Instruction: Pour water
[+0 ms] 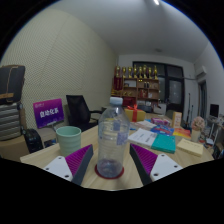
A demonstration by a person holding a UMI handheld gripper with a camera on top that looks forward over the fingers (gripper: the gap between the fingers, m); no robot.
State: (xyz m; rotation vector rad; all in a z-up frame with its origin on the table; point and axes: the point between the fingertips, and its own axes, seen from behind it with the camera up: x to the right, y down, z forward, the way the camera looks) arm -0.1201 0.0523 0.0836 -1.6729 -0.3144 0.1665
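Water bottle (112,135), clear plastic with a white cap, is seen standing upright on a red coaster (110,172) on the wooden bench (190,158), between the fingers of the hand-held gripper (113,165). The purple pads (76,163) are spread wide, with a gap left at either side of the bottle. A pale green cup (68,139) is set just left of it.

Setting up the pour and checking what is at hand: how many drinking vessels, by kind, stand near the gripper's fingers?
Clear plastic water bottle with white cap, between the fingers of the open gripper: 1
Pale green cup, beside the bottle: 1
Total: 2
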